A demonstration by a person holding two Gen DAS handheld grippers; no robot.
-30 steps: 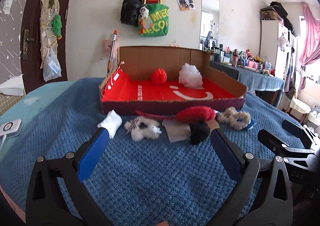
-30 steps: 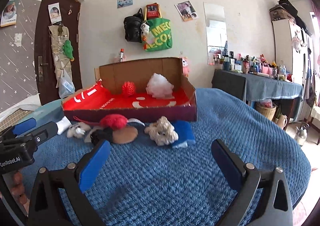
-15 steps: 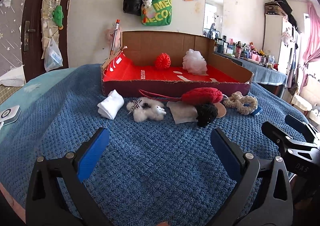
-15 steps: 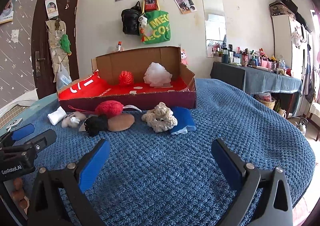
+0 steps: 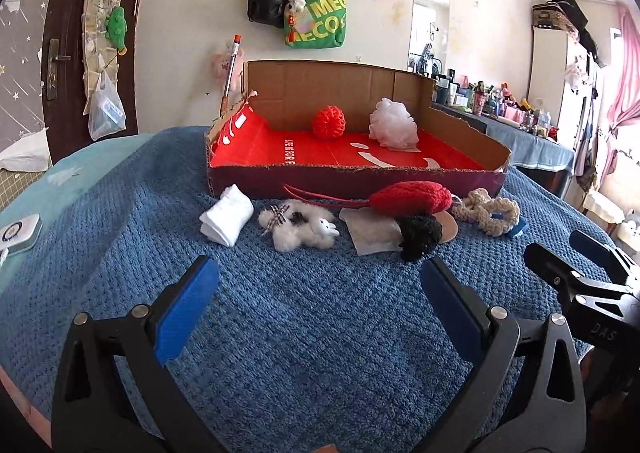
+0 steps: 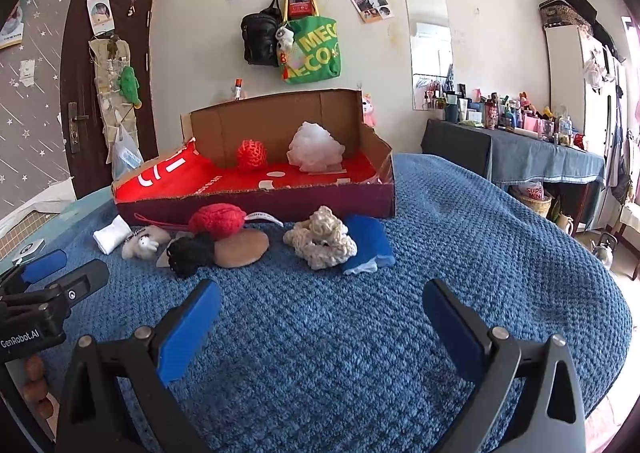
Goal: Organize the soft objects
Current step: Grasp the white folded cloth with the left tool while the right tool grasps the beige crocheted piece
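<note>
Loosely strung along the blue knitted blanket (image 5: 320,333), just in front of the cardboard box (image 5: 360,181), lie the soft objects still to be put away, and none is held: the left gripper (image 5: 316,301) and the right gripper (image 6: 320,313) both hover short of the row with jaws spread wide and nothing between them. Farthest left sits a folded white cloth (image 5: 227,220), light and limp, best pinched across its thick folded middle so it does not unroll. Next comes a small white plush toy (image 5: 298,229), fluffy and compressible; its body is the safe hold, not the bow. A grey flat cloth (image 5: 374,235) lies partly under a black fuzzy ball (image 5: 420,233), which touches a red plush pouch (image 5: 412,197) whose thin cord trails leftward and could snag. Beyond those, a cream crocheted piece (image 6: 322,239) rests against a blue folded cloth (image 6: 370,243); the open knit will likely squash and may catch on a pad edge. Inside the box already sit a red knitted ball (image 5: 329,122) and a white mesh puff (image 5: 394,124), well apart.
</note>
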